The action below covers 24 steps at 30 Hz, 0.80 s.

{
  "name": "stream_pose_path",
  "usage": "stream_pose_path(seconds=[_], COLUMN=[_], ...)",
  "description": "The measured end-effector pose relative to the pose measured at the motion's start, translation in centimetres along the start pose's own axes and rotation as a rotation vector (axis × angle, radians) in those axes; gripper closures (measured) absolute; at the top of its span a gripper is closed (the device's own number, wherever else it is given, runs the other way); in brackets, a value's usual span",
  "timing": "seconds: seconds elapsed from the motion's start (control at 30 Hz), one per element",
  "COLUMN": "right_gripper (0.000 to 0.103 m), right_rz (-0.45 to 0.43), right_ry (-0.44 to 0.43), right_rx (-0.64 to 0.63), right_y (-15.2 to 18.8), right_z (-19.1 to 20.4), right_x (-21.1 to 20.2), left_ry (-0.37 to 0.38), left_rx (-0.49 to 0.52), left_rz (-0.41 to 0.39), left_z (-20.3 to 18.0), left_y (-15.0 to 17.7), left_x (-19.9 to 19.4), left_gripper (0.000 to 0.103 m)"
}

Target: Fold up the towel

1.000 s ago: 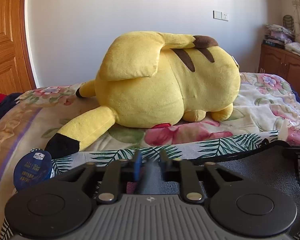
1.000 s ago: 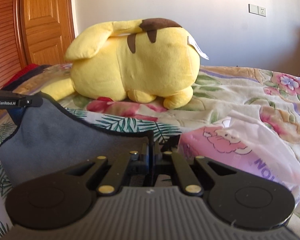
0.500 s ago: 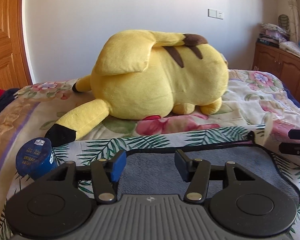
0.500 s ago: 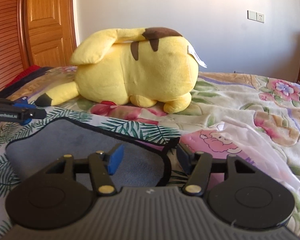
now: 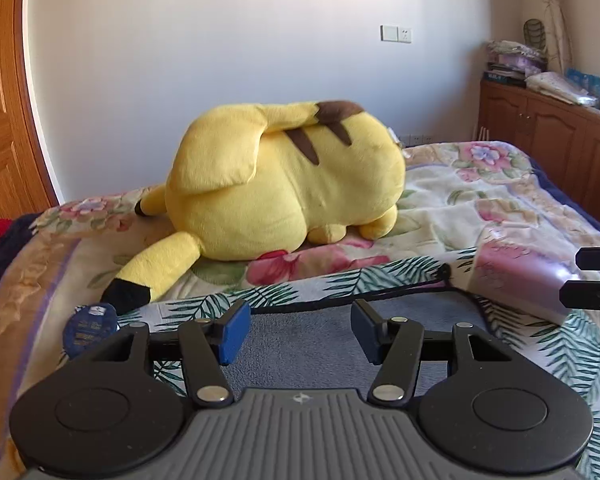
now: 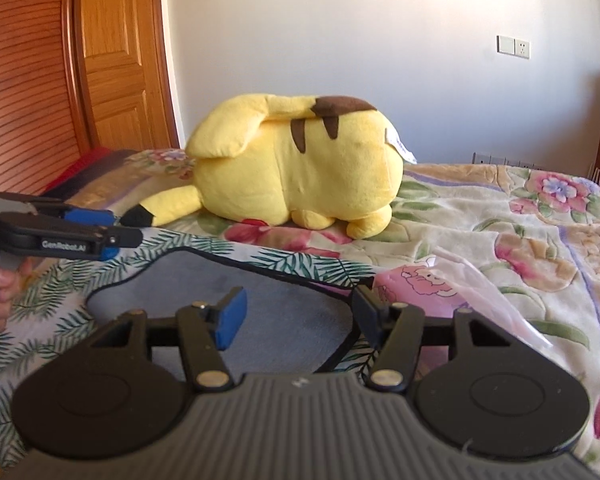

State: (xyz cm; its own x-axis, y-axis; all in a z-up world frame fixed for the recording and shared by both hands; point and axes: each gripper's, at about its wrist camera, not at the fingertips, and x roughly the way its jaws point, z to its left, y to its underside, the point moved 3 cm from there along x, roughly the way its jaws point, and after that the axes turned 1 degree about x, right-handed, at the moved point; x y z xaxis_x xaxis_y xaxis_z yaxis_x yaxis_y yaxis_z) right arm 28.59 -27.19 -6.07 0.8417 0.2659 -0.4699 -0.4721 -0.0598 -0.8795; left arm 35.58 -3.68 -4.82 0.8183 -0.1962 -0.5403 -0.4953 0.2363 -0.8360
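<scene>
A grey towel [image 5: 303, 340] with black trim lies flat on the palm-leaf sheet of the bed; it also shows in the right wrist view [image 6: 236, 300]. My left gripper [image 5: 300, 332] is open and empty, raised above the towel's near part. My right gripper [image 6: 300, 316] is open and empty above the towel's right corner. The left gripper also shows from the side in the right wrist view [image 6: 88, 236]. The right gripper's fingers [image 5: 595, 280] show at the right edge of the left wrist view.
A big yellow plush toy [image 5: 284, 188] lies on the bed behind the towel. A pink plastic bag [image 6: 451, 292] lies right of the towel. A blue round pack [image 5: 88, 328] sits at the towel's left. A wooden door [image 6: 120, 60] and cabinet [image 5: 551, 152] flank the bed.
Both grippers went from shut on the towel to open, letting it drop flat. Both have since lifted and drawn back from it.
</scene>
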Motion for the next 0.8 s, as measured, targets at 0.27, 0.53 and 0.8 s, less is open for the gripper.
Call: stream_pose_path(seconds=[0.27, 0.53, 0.8], right_gripper=[0.043, 0.022, 0.000], right_rz=[-0.029, -0.047, -0.069], right_ry=[0.009, 0.038, 0.056], right_rx=[0.005, 0.022, 0.030], right_y=[-1.3, -1.7, -1.6], right_z=[0.9, 1.2, 2.1], right_x=[-4.0, -6.5, -8.7], left_ry=[0.003, 0.012, 0.023], left_rx=[0.020, 0.021, 0.047], left_rz=[-0.017, -0.046, -0.100], left_z=[-1.2, -2.2, -3.3], left_y=[-0.9, -1.2, -1.2], left_x=[-4.2, -7.7, -11.7], left_gripper=[0.062, 0.042, 0.016])
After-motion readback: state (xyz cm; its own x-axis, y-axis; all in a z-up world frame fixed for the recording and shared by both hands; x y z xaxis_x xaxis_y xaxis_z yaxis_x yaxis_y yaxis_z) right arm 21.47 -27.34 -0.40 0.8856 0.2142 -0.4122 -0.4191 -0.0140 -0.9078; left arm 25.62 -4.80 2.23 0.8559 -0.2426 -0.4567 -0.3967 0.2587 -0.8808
